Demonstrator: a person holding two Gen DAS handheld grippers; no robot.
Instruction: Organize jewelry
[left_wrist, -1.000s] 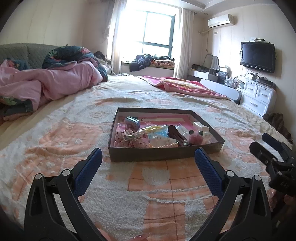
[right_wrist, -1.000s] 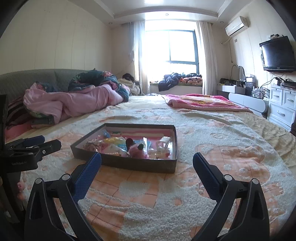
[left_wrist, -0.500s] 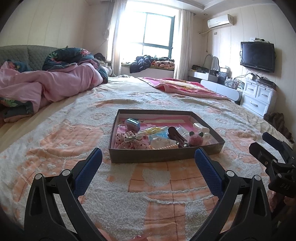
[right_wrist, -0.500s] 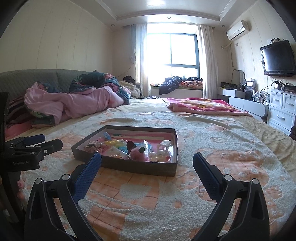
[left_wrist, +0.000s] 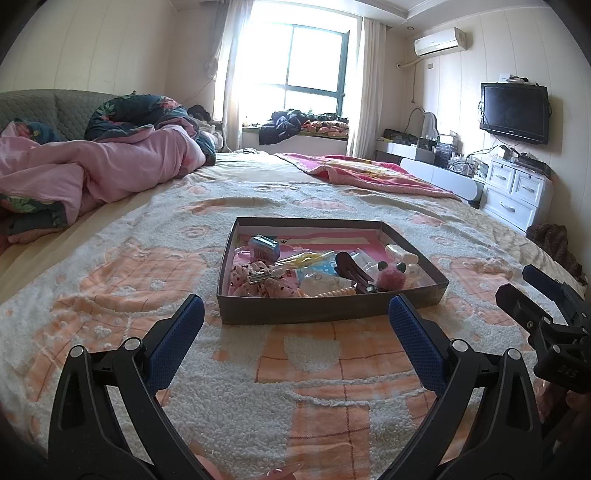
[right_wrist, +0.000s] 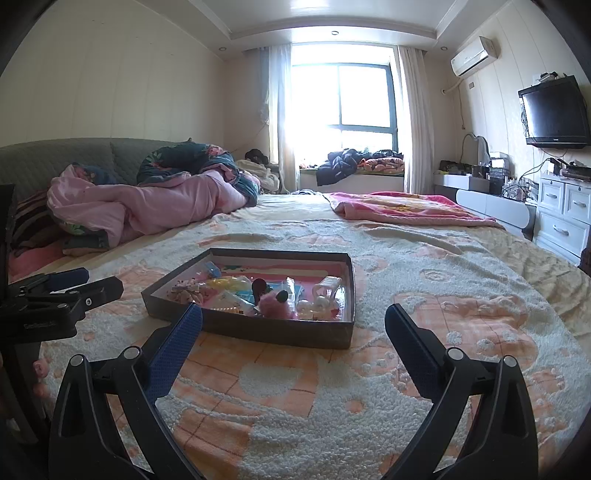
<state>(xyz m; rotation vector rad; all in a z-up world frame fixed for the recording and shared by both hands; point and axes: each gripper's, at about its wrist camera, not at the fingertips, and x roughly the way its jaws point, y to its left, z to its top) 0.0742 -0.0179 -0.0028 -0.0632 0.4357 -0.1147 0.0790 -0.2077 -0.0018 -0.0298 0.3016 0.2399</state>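
Observation:
A shallow grey box (left_wrist: 325, 312) with a pink lining lies on the bed (left_wrist: 110, 295), also in the right wrist view (right_wrist: 273, 330). It holds hair clips, a pink pompom (left_wrist: 390, 279), a blue small box (left_wrist: 263, 247), a dark clip (left_wrist: 351, 266) and white pieces (right_wrist: 325, 291). My left gripper (left_wrist: 295, 317) is open and empty just in front of the box. My right gripper (right_wrist: 293, 325) is open and empty, to the right of the left one, its left finger overlapping the box's near wall in view.
A pink duvet (left_wrist: 110, 170) is heaped at the left by the headboard. A pink blanket (left_wrist: 365, 173) lies at the far right of the bed. White drawers (left_wrist: 517, 192) and a wall TV (left_wrist: 513, 110) stand at the right.
Both grippers have tilted up a little, so the box sits lower in each view. Both stay open and empty.

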